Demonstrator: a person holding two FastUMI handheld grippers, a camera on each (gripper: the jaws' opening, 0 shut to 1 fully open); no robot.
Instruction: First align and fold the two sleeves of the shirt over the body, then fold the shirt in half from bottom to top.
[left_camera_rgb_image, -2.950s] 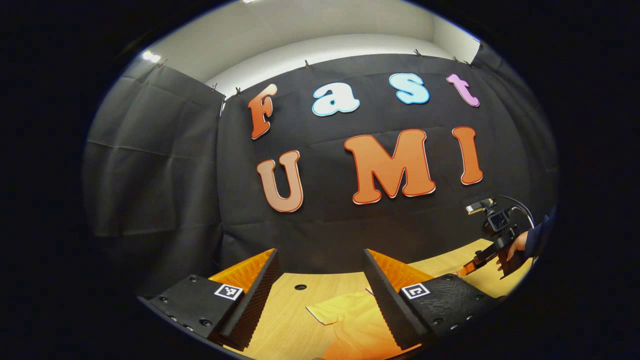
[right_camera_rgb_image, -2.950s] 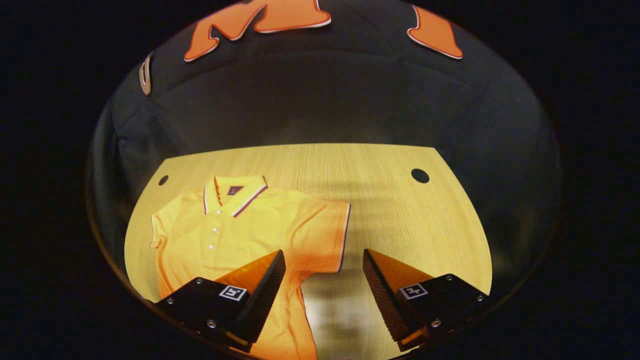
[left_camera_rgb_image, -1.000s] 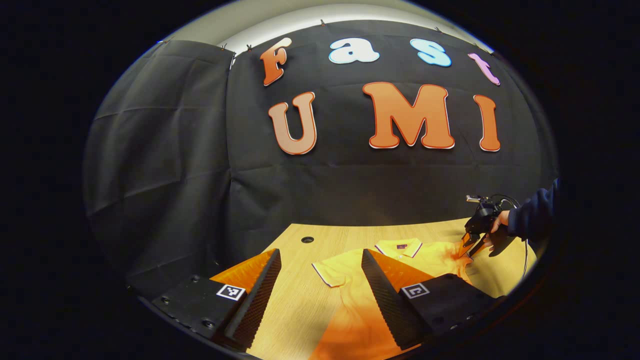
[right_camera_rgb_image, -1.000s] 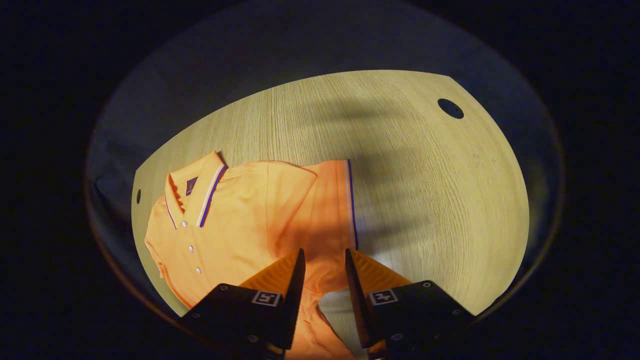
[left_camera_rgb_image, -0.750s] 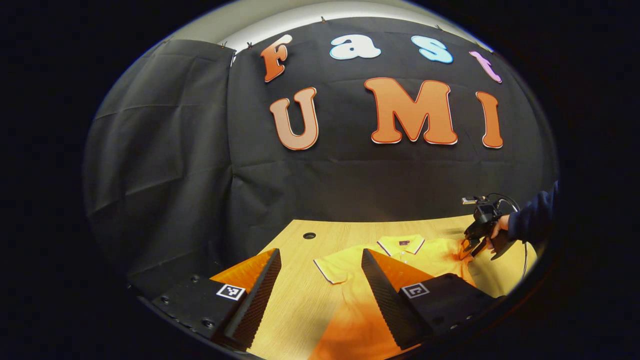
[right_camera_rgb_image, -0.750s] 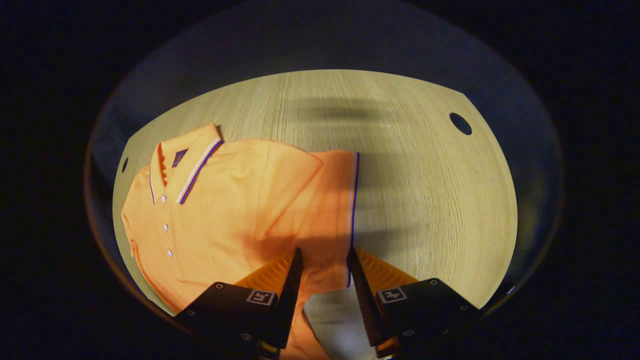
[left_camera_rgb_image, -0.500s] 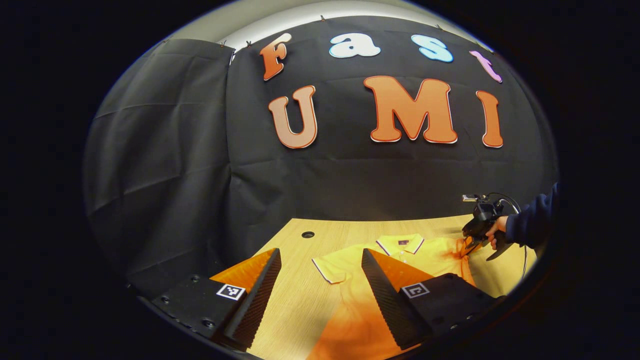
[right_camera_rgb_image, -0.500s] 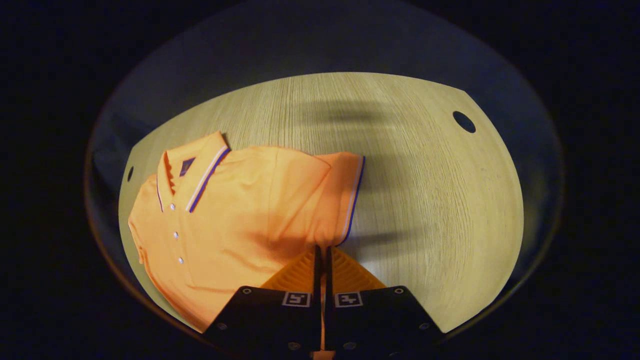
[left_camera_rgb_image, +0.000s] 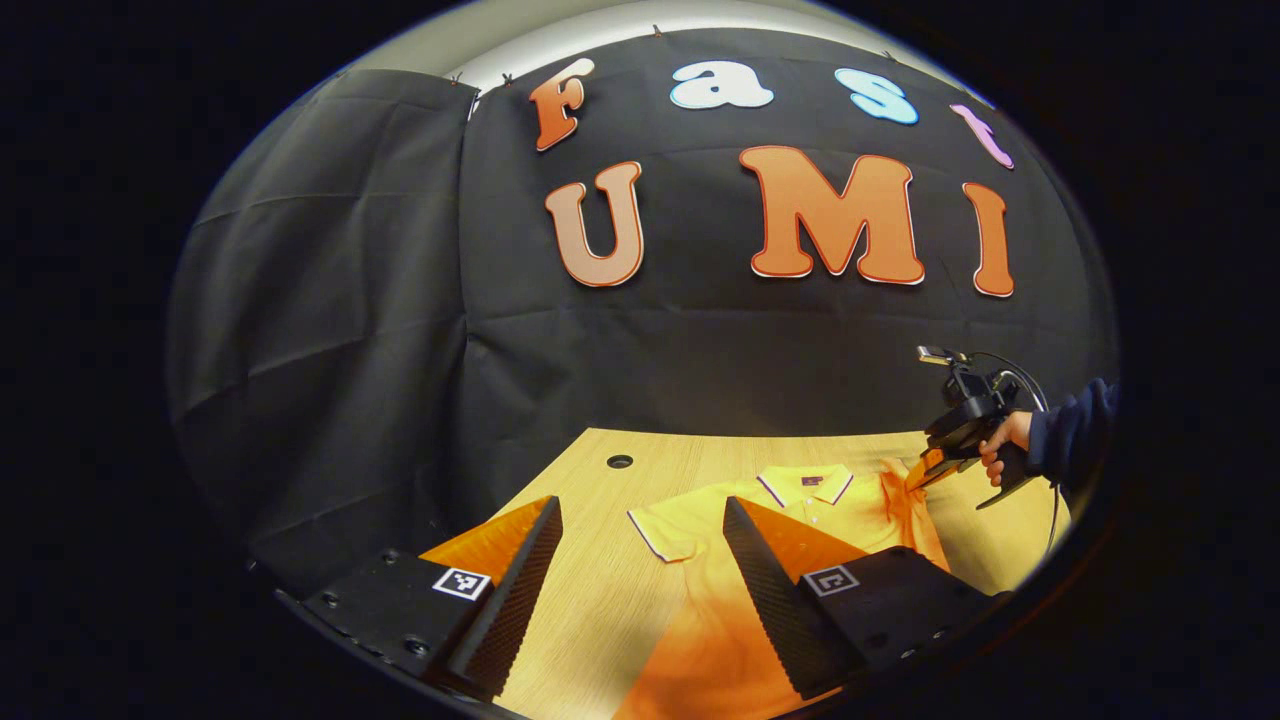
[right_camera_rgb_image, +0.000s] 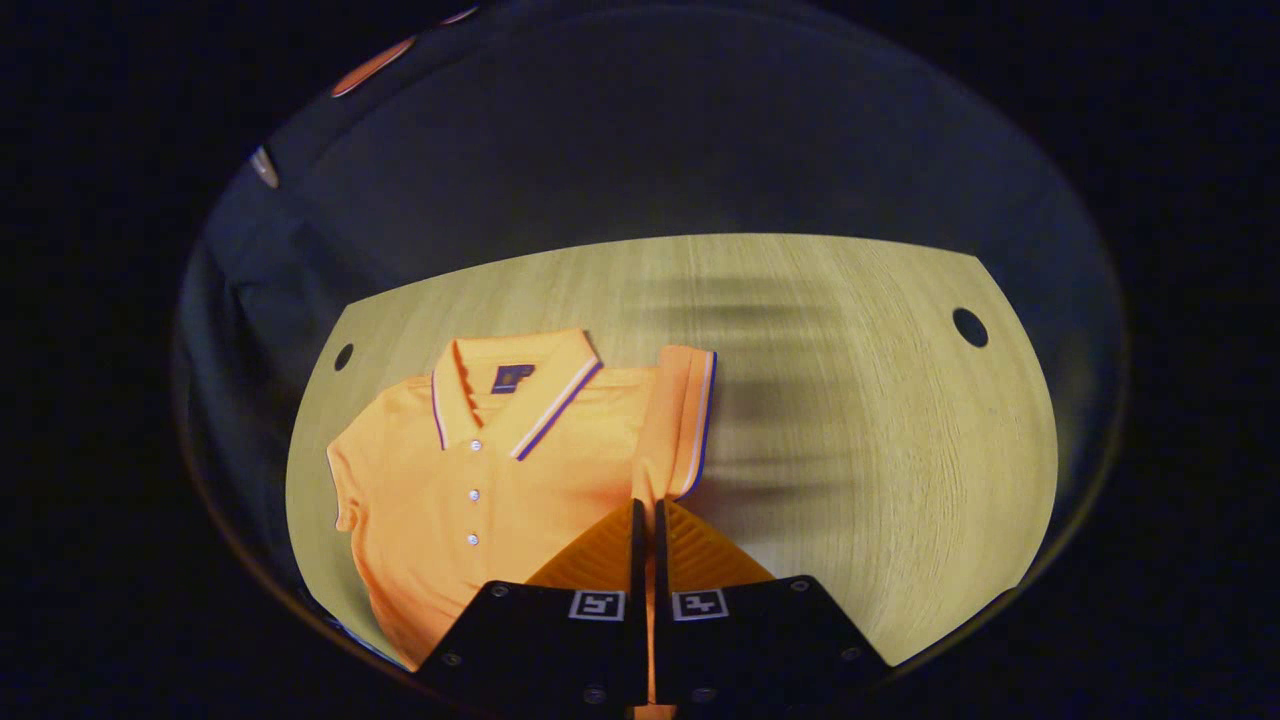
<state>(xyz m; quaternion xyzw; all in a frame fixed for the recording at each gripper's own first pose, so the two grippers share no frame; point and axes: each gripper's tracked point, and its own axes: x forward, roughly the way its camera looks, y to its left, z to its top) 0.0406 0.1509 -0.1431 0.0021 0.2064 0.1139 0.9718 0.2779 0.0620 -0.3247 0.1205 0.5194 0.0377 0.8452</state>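
The orange shirt (right_camera_rgb_image: 480, 470) lies face up on the table (right_camera_rgb_image: 860, 420), collar toward the booth's wall. The right gripper (right_camera_rgb_image: 645, 520) has its fingers pressed together on the sleeve (right_camera_rgb_image: 680, 420), which stands lifted off the table by its striped cuff; in the left gripper view a hand (left_camera_rgb_image: 1000, 445) holds that gripper. The left gripper (left_camera_rgb_image: 640, 545) hangs with fingers wide apart above the shirt's other sleeve (left_camera_rgb_image: 675, 525), gripping nothing
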